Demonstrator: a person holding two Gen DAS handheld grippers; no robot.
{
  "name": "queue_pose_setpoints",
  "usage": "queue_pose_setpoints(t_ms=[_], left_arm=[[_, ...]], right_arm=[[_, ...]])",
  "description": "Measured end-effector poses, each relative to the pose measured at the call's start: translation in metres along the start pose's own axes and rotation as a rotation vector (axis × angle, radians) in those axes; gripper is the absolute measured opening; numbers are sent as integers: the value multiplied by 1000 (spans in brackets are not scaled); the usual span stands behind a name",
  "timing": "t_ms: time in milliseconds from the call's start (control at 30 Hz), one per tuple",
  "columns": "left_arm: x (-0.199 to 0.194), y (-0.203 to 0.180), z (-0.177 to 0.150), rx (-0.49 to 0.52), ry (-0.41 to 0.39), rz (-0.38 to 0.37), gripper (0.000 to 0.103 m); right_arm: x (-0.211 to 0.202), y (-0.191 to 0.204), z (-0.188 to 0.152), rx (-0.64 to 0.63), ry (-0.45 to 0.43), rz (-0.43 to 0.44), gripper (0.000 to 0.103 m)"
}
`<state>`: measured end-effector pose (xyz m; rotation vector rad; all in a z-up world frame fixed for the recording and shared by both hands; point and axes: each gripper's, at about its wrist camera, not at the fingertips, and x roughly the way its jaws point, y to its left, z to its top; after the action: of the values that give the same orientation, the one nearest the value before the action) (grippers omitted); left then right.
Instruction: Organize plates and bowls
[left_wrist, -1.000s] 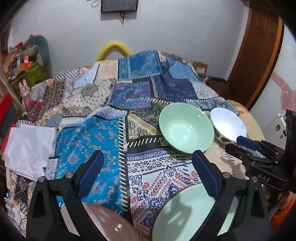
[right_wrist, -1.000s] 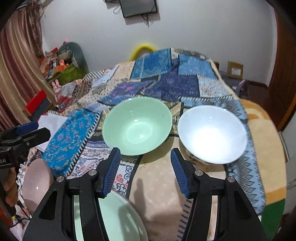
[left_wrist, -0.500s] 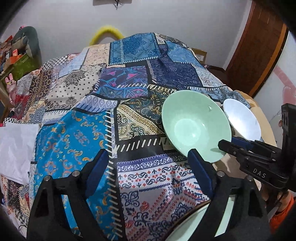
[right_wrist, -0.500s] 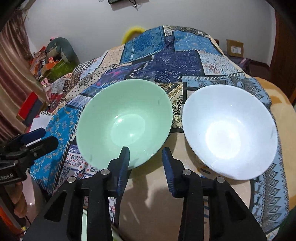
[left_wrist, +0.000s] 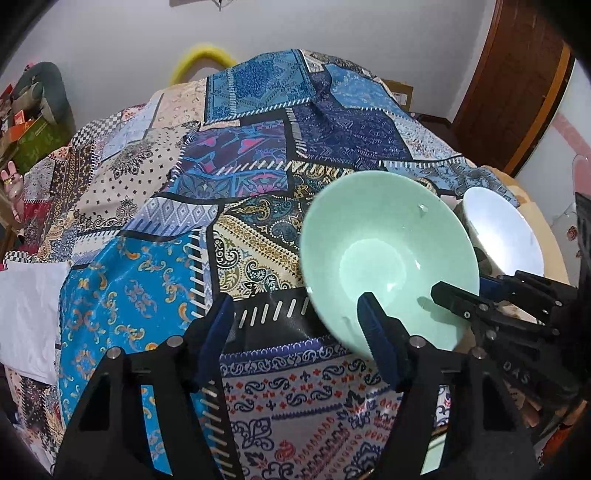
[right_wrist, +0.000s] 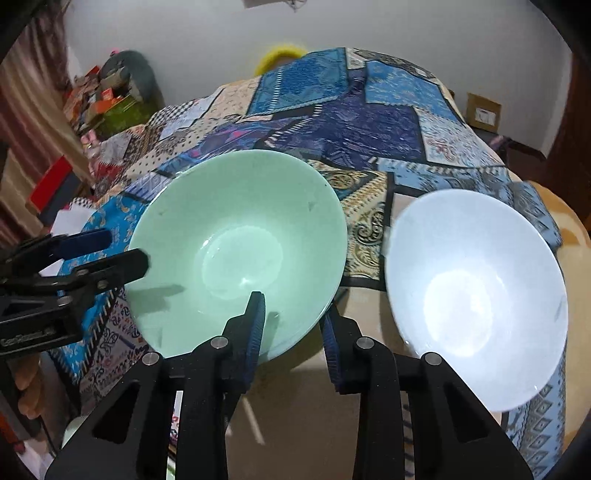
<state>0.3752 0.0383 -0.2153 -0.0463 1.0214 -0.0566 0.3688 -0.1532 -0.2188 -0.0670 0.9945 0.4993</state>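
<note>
Here the right claw straddles the near rim of the mint-green bowl, one finger inside, one outside; whether it pinches, I cannot tell. The white bowl sits just right of it on the patchwork bedspread. The left claw stands spread, its right finger overlapping the green bowl's rim.

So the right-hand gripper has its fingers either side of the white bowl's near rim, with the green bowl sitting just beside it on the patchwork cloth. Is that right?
Not quite: it is the green bowl whose near rim sits between the right gripper's fingers, and the white bowl is the one beside it on the patchwork cloth. The right wrist view shows this.
</note>
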Motion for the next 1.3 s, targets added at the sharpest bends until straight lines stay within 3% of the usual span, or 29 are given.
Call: queue_pose_setpoints(t_ms=[100, 267, 333, 467, 633, 867, 1300], left_arm=[[10, 0, 1, -3, 30, 2, 59], [23, 6, -1, -29, 92, -10, 29], [26, 8, -1, -43, 108, -35, 25], [24, 3, -3, -14, 90, -28, 21], [23, -2, -2, 16, 82, -21, 19], [15, -3, -6, 13, 79, -15, 19], [-61, -14, -24, 13, -1, -11, 19]], right_arm=[[2, 3, 2, -26, 3, 40, 26], [4, 10, 4, -66, 15, 87, 26], [6, 8, 6, -51, 27, 100, 26], [8, 5, 12, -36, 22, 62, 26], [15, 4, 15, -27, 36, 71, 20], [3, 7, 8, -13, 19, 77, 20], [-60, 28, -3, -12, -74, 85, 20]])
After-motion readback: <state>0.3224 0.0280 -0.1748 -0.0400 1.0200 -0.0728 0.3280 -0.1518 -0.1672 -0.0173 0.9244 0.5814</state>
